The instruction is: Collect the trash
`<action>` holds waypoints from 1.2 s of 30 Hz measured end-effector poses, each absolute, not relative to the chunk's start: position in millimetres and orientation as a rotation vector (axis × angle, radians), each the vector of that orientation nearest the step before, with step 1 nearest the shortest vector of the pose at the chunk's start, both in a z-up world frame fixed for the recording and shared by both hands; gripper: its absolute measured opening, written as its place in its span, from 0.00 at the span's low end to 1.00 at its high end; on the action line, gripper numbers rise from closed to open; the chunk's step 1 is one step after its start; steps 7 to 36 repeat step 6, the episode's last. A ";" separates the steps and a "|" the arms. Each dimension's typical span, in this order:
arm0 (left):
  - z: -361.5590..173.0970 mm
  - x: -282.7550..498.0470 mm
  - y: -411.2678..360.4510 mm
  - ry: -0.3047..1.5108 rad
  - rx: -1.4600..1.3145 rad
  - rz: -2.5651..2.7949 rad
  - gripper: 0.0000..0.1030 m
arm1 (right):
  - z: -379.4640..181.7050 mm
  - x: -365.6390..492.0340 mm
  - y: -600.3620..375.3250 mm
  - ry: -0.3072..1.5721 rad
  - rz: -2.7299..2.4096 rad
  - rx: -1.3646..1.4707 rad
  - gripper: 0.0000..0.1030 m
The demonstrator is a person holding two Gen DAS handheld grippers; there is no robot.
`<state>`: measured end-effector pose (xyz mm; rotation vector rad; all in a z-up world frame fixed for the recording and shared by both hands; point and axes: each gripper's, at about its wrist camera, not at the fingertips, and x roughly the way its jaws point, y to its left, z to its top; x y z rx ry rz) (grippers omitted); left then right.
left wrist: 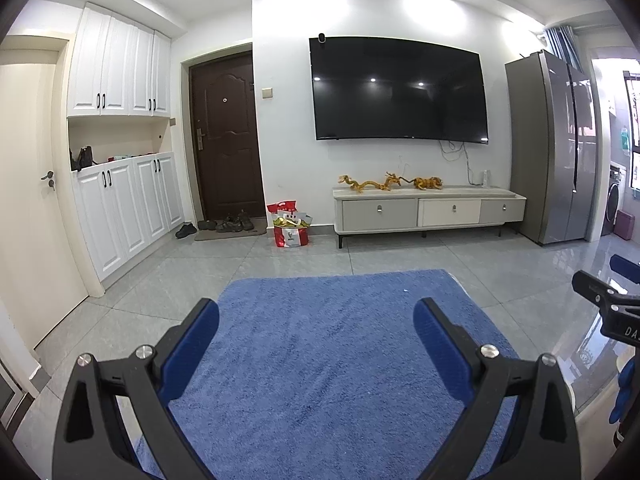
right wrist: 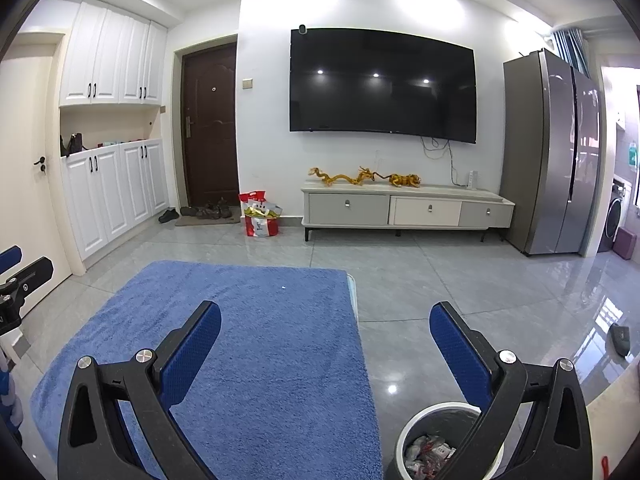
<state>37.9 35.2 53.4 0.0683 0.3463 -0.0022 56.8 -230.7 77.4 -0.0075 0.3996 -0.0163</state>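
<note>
Between the spread blue-padded fingers of the left gripper (left wrist: 316,312) lies only the fluffy blue rug (left wrist: 328,360), and nothing is held. Beside it the right gripper (right wrist: 325,314) also stands wide apart and empty, its left finger over the rug and its right finger above the round grey bin (right wrist: 416,440), where crumpled red-and-white wrappers (right wrist: 430,454) lie. Farther ahead, a red-and-white paper bag (right wrist: 261,220) stands on the grey tiled floor (right wrist: 460,280) against the wall, left of the low white drawer cabinet (right wrist: 408,208).
</note>
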 end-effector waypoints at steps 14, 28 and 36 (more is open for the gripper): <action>50.2 35.1 29.5 0.354 0.072 -0.008 0.96 | 77.4 53.3 -233.5 0.401 -0.021 -0.012 0.99; 50.2 35.1 29.5 0.354 0.072 -0.008 0.96 | 77.4 53.3 -233.5 0.401 -0.021 -0.012 0.99; 50.2 35.1 29.5 0.354 0.072 -0.008 0.96 | 77.4 53.3 -233.5 0.401 -0.021 -0.012 0.99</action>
